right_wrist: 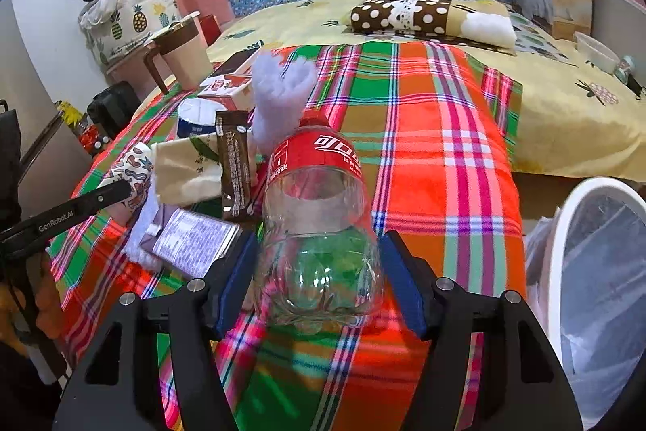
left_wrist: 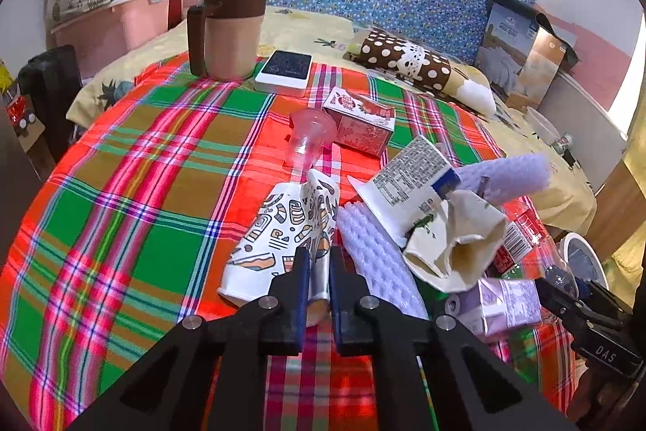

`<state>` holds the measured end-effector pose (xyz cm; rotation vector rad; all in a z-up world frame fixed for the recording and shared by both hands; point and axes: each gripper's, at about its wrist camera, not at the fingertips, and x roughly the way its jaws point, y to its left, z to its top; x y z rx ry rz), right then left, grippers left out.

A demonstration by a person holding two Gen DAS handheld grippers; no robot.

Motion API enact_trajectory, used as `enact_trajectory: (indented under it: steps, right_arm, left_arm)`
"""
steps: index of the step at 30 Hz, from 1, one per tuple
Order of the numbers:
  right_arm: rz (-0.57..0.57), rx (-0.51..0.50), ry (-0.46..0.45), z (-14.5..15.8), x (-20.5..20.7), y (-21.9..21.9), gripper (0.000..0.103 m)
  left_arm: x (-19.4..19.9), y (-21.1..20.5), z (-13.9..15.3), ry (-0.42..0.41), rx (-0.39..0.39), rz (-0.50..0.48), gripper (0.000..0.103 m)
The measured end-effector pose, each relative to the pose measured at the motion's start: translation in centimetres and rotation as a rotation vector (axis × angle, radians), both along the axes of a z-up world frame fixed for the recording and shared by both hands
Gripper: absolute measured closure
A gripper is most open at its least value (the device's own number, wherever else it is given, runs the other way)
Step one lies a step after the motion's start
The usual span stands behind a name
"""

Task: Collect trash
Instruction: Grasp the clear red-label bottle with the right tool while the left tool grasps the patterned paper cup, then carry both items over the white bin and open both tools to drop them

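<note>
hiding paper cup (left_wrist: 278,237) rim, bin (right_wrist: 597,269) cropped

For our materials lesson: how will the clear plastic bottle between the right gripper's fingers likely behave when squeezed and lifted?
The bottle looks empty, so it is probably light. Its thin clear wall may dent or crackle under the right gripper. Smooth and round, lying on its side on the plaid cloth, it could roll or slip.

Your left gripper (left_wrist: 319,269) points steeply down, its jaws pinched nearly together; your right gripper (right_wrist: 319,269) points down too, its jaws wide.
</note>
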<state>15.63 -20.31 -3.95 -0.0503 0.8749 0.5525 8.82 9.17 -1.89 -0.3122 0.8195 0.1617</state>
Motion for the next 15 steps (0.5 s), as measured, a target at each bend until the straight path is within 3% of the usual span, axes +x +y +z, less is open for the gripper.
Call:
enact_trajectory:
  steps: [15]
  right_arm:
    - [-0.093, 0.044, -0.063, 1.6, -2.5, -4.2, 0.039]
  left_arm:
    - [-4.3, -3.3, 4.6, -0.099, 0.045, -0.053, 0.095]
